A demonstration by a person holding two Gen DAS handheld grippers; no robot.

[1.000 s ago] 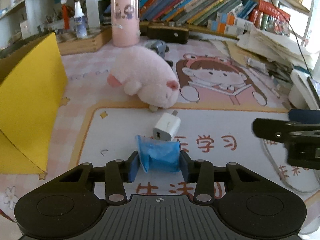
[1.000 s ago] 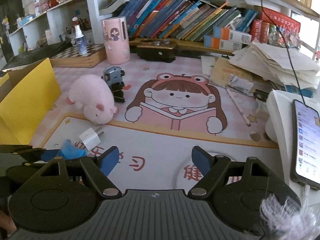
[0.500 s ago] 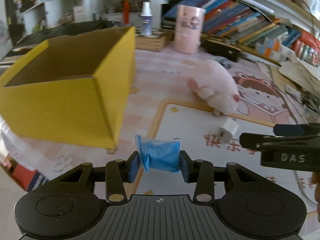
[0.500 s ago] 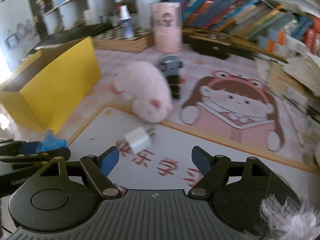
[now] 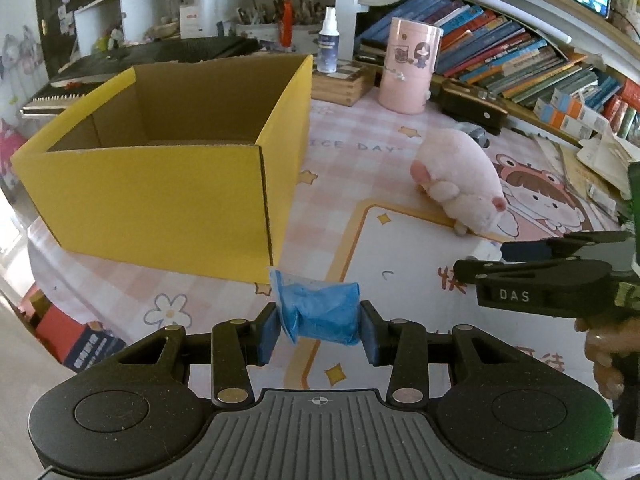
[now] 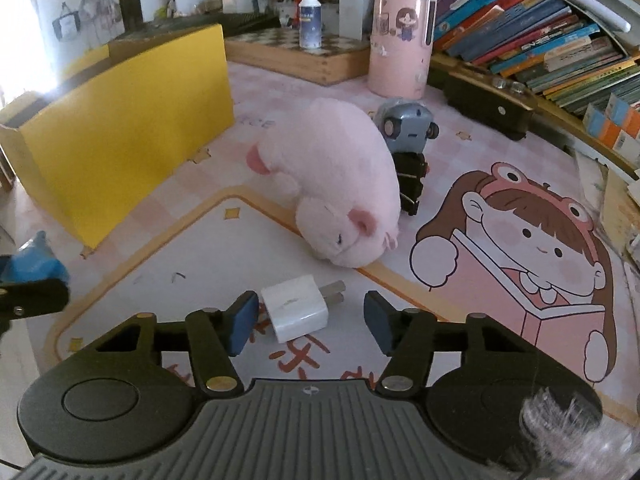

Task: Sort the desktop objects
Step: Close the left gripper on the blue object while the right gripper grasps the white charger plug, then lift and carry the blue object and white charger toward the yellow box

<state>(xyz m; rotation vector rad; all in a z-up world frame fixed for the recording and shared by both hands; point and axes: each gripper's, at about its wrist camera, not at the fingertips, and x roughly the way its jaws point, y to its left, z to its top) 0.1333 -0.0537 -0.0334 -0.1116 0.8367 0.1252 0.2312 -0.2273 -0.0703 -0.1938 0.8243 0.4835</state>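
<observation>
My left gripper (image 5: pixel 319 330) is shut on a crumpled blue packet (image 5: pixel 318 312), held above the mat just in front of the near corner of the open yellow cardboard box (image 5: pixel 168 196). My right gripper (image 6: pixel 310 322) hangs low over a white plug adapter (image 6: pixel 294 306) that lies on the mat between its fingers. Its jaws are closing; the left pad is close to the adapter, and a gap remains on the right. A pink plush pig (image 6: pixel 336 196) lies just beyond the adapter. The blue packet (image 6: pixel 34 258) shows at the left edge of the right wrist view.
A small grey toy robot (image 6: pixel 408 136) stands behind the pig. A pink cylindrical holder (image 5: pixel 410 66), a spray bottle (image 5: pixel 329 40), a wooden chessboard box (image 6: pixel 296 54) and a row of books (image 5: pixel 512 60) line the back. Paper piles sit at the right.
The left gripper swung left with the blue packet until the yellow box came into full view. The right gripper dropped toward the white adapter, and its jaws narrowed around it.
</observation>
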